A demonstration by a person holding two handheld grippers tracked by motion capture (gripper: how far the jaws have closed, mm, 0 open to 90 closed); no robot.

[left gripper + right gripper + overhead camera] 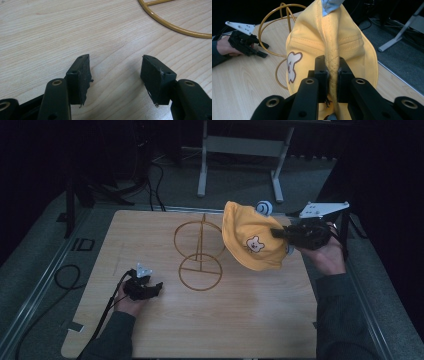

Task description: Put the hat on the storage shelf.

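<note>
A yellow hat (pixel 253 241) with a white bear patch hangs above the table's right side, its brim pinched in my right gripper (pixel 278 233). The right gripper view has the folded yellow brim (pixel 333 72) squeezed between the two black jaws, with the bear patch (pixel 292 65) to their left. A gold wire stand (pixel 200 251) with two rings rises at the table's middle, just left of the hat. My left gripper (pixel 152 287) rests low on the table at the left, open, nothing between its fingers (pixel 80 75). The stand's base ring (pixel 172 23) curves ahead of it.
The wooden table (pixel 210 320) has bare room in front and at the left. A white and blue object (pixel 264 208) peeks out behind the hat. Cables (pixel 65 275) lie on the floor at the left, and a grey metal frame (pixel 240 150) stands beyond the table.
</note>
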